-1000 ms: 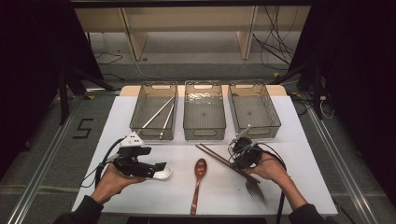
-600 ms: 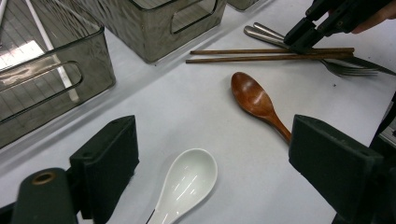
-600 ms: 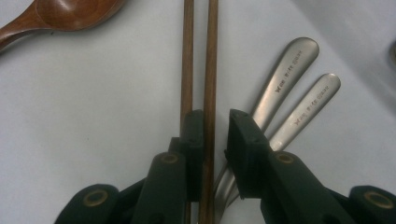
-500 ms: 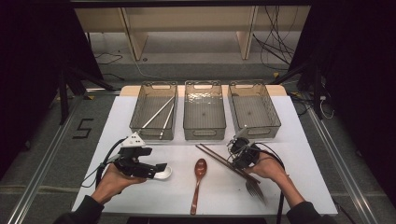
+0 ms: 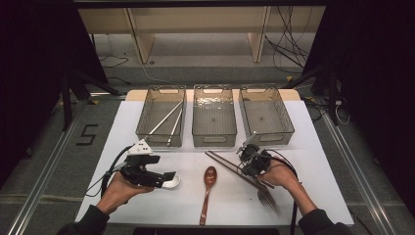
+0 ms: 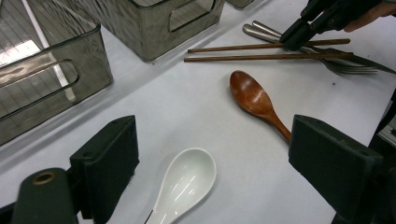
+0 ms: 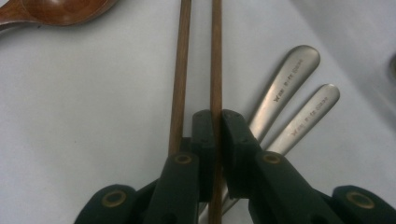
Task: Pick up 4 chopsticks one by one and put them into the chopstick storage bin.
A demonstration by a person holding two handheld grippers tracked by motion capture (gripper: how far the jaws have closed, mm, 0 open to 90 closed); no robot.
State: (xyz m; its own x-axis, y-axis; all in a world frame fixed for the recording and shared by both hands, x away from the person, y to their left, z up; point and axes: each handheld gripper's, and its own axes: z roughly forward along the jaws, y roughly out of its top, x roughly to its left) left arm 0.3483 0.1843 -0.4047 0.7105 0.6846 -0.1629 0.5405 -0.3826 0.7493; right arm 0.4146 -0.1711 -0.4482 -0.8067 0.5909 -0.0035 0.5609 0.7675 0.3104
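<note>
**Right jaws close on one chopstick**

Since a second ago we see hardly any movement on the table: both hands sit where they were, and the right gripper (image 7: pixel 217 140) has just been closing its jaws, which now pinch one wooden chopstick (image 7: pixel 215 60) between the pads.

We take the middle bin (image 5: pixel 214 117) as our landmark and go by size. Under everything lies the white table (image 5: pixel 147 210), smooth and matt. Three clear, smoky plastic bins with ribbed walls and cut-out handles stand in a row; the left bin (image 5: pixel 160 116), beside the middle one, holds pale sticks, and the right bin (image 5: pixel 265 112) stands on its other side. Nearer us than the middle bin lies the wooden spoon (image 5: pixel 208 190), glossy reddish brown with an oval bowl and a long handle. To its right run the two thin, straight brown chopsticks; the second chopstick (image 7: pixel 180 70) lies free just beside the gripped one. Under them rest two brushed-steel handles (image 7: pixel 289 70) with rounded ends and a fork (image 6: pixel 348 67). Nearer us and left of the middle bin lies the white ceramic spoon (image 6: pixel 184 184), shiny and deep-bowled.

Our left gripper (image 6: pixel 215 158) stands wide apart, its black jaws either side of the white spoon without touching it.
</note>
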